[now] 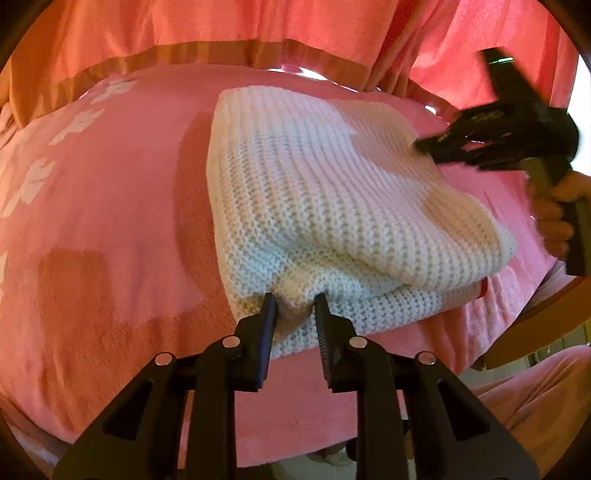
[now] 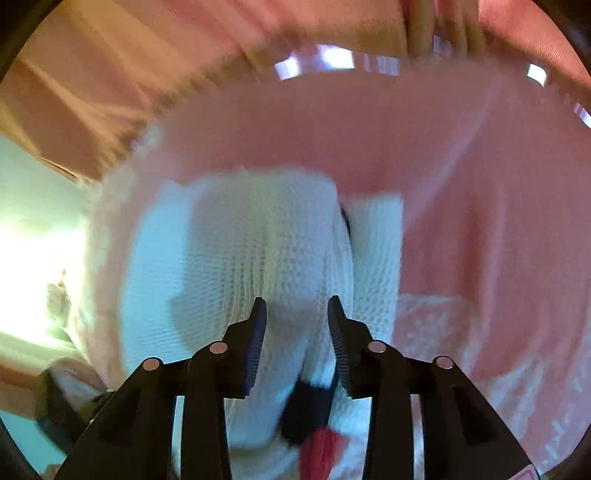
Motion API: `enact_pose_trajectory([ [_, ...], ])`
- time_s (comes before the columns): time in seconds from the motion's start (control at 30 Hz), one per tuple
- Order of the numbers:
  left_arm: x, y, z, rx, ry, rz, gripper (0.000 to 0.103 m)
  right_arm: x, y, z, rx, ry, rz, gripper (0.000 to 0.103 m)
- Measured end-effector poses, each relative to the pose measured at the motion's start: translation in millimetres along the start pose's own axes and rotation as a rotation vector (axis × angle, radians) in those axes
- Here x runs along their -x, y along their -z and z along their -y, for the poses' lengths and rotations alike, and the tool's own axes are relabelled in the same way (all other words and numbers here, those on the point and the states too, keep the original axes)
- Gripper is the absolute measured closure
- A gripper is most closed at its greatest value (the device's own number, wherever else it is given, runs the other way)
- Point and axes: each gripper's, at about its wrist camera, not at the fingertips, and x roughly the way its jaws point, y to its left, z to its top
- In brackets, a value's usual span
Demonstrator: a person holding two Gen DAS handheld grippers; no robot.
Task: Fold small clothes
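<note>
A white knitted garment [image 1: 306, 199] lies folded in layers on a pink towel-covered table [image 1: 110, 206]. My left gripper [image 1: 294, 301] is at its near edge, jaws pinching a bunch of the knit between them. My right gripper [image 1: 491, 136] shows blurred at the garment's far right, over its top layer, held by a hand [image 1: 554, 218]. In the right wrist view, which is motion-blurred, my right gripper [image 2: 297, 306] hovers over the white knit [image 2: 258, 240] with jaws apart and nothing between them.
Pink fabric [image 1: 221, 26] with a tan band hangs behind the table. A wooden chair edge [image 1: 535, 328] sits at the right. A dark and red object [image 2: 314, 424] lies blurred below the right gripper.
</note>
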Motion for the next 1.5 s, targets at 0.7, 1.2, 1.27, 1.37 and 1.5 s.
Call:
enact_pose_trajectory([
  [0.7,5.8,6.6,-1.4,-0.038,-0.012,-0.060,0.095,-14.1,76.3,-20.4,0.128,0.110,-0.221,0.081],
  [1.2,44.7,-12.7,22.3,-0.063,0.039,0.007,0.093,-24.7,3.0,-25.1,0.044,0.037,-0.099,0.088],
  [1.27,42.8,-13.0,17.7,-0.046,0.046,-0.003,0.093,6.9,4.2,-33.3,0.084,0.049,-0.011,0.089],
  [1.37,39.9,-12.8,10.0,-0.009,0.055,-0.015,0.093,21.7,11.1,-22.2,0.076,0.085,0.027,0.086],
  [1.5,32.1,-15.7,8.3,-0.012,0.037,-0.045,0.090,-21.3,28.5,-6.6,0.069,0.171,-0.115,0.074],
])
